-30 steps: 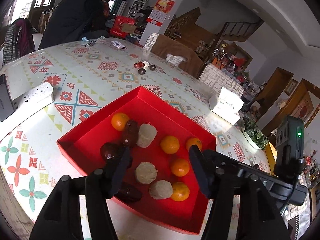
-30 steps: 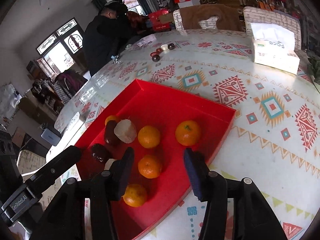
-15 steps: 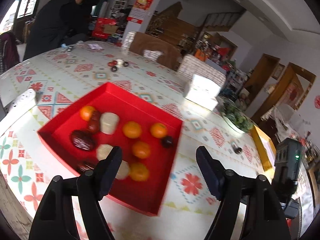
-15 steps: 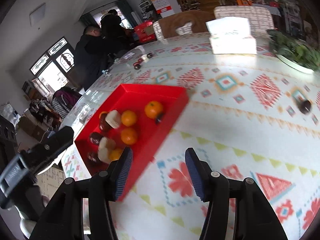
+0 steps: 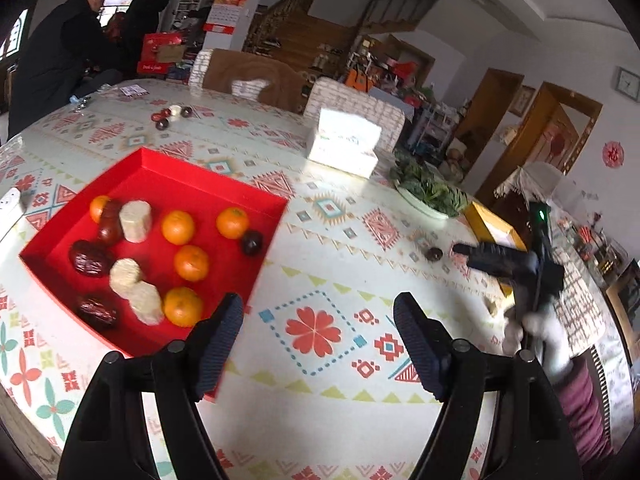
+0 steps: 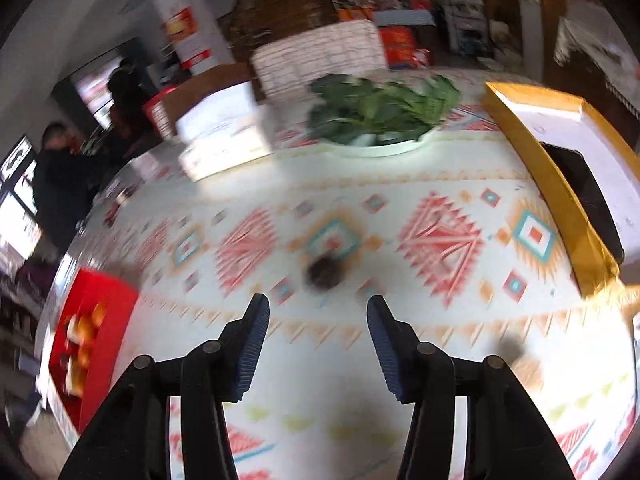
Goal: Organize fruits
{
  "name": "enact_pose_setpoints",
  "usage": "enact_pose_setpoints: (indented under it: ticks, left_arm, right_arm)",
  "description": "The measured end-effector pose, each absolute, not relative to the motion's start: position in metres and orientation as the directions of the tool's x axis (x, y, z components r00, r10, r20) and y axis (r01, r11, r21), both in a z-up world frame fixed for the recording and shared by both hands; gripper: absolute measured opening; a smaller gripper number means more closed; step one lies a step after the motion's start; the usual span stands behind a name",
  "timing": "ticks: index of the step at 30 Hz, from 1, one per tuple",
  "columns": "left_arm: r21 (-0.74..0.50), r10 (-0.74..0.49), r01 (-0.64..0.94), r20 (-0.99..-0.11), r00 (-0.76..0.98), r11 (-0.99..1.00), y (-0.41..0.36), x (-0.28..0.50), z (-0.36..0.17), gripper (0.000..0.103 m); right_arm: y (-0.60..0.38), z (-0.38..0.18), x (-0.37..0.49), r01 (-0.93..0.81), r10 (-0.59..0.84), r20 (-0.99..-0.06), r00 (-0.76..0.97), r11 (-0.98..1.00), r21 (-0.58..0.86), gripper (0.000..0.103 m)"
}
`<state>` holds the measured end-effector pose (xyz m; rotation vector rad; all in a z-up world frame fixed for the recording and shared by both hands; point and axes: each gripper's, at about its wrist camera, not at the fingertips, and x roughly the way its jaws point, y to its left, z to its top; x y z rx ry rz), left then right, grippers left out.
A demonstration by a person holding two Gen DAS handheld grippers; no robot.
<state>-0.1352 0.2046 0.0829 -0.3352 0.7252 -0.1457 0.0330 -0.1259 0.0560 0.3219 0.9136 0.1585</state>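
The red tray [image 5: 120, 184] at the left holds several oranges [image 5: 178, 227], dark dates [image 5: 90, 258], pale cylinders [image 5: 136, 216] and a dark round fruit [image 5: 252, 242] by its right wall. My left gripper [image 5: 318, 312] stands open over the patterned cloth right of the tray, holding nothing. A second dark round fruit [image 5: 434, 254] [image 6: 326, 272] lies on the cloth far to the right. In the right wrist view my right gripper [image 6: 318, 316] hangs just short of this fruit. Its jaws are closing with nothing between them. A white-gloved hand [image 5: 544, 332] carries it.
A white tissue box [image 5: 344, 148] [image 6: 220, 132], a plate of greens [image 5: 430, 192] [image 6: 380, 116] and a yellow box [image 5: 492, 224] [image 6: 560, 184] stand beyond the loose fruit. Small items [image 5: 170, 114] lie far back. People [image 5: 60, 60] stand behind the table. The tray [image 6: 112, 292] shows far left.
Both views swung right, away from the tray. My left jaws widened, and a dark round fruit now lies by the tray's right wall. My right gripper travelled across the cloth to the loose dark fruit.
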Motion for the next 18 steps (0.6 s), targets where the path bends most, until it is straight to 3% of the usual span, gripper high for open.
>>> enact_pose_setpoints:
  ticks: [6,8,9,13,18]
  left_arm:
    - [-0.332,-0.230,0.003,-0.647,0.727,0.943,0.200,-0.130,0.078,0.077]
    - [-0.326,-0.223,-0.002,-0.650,0.726,0.945,0.200,-0.129,0.077,0.077]
    - [-0.326,-0.222,-0.004,-0.652,0.725,0.945,0.200,-0.128,0.077,0.077]
    - [-0.339,-0.231,-0.008,-0.658,0.717,0.941,0.198,-0.128,0.073,0.077]
    - [-0.345,-0.245,0.004,-0.658,0.712,0.939,0.193,-0.129,0.072,0.077]
  right_arm:
    - [-0.114,0.035,0.070,0.013,0.302,-0.781,0.547,0.929,0.369,0.050]
    - [-0.104,0.027,0.075,0.014,0.273,-0.801,0.532,0.943,0.331,0.032]
    - [-0.101,0.027,0.075,0.009,0.257,-0.800,0.543,0.950,0.312,0.031]
    - [-0.101,0.027,0.070,0.007,0.247,-0.797,0.551,0.954,0.300,0.029]
    - [-0.088,0.032,0.036,-0.096,0.400,-0.773,0.493,0.908,0.409,0.029]
